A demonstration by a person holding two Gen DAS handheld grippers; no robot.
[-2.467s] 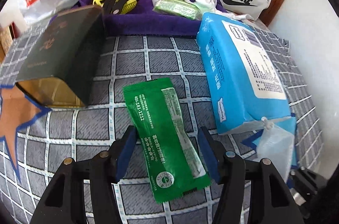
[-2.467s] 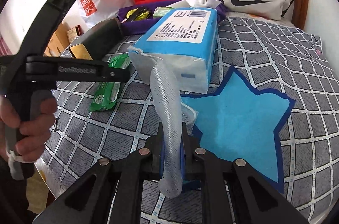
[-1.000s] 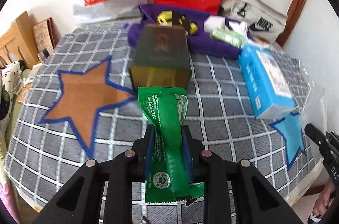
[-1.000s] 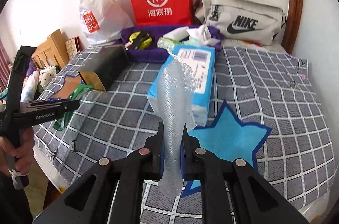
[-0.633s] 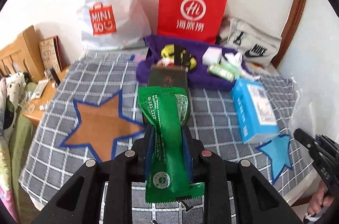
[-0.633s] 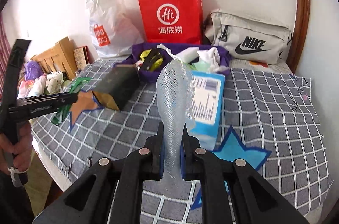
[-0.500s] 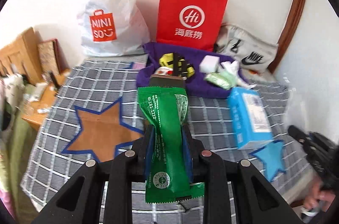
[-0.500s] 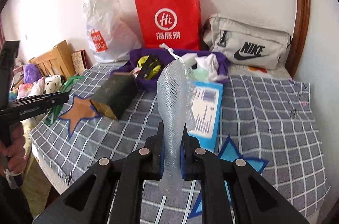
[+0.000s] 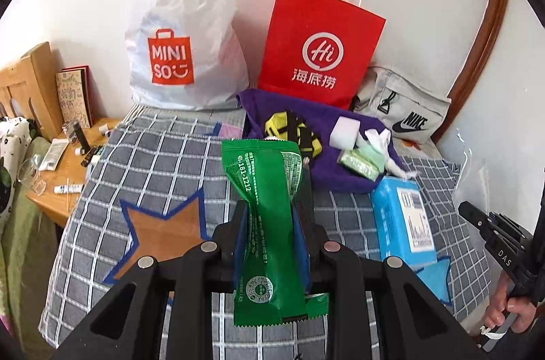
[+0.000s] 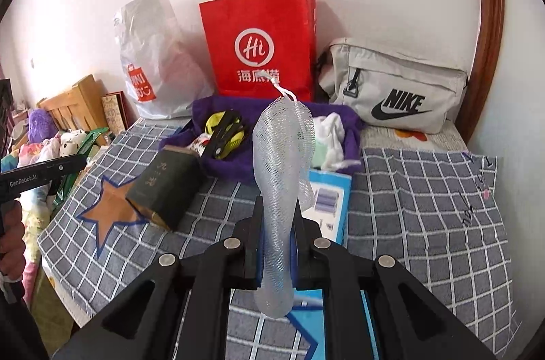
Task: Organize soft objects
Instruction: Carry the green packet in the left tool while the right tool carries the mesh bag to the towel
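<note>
The green sachet (image 9: 269, 223) stands upright, clamped between the pads of the left gripper (image 9: 270, 234), above the grey checked bedcover (image 9: 163, 155). The white mesh foaming net (image 10: 282, 176) is pinched at mid-length in the right gripper (image 10: 276, 244), likewise off the cover. Beyond both tools lies the purple fabric tray (image 10: 347, 121), with the blue tissue pack (image 9: 405, 217) just nearer.

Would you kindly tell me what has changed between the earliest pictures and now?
The left hand-held gripper closed on the green packet and lifted it off the checked cloth. The right hand-held gripper kept its hold on the mesh pouch and raised it too. The blue tissue pack, dark box and purple tray stayed put.
</note>
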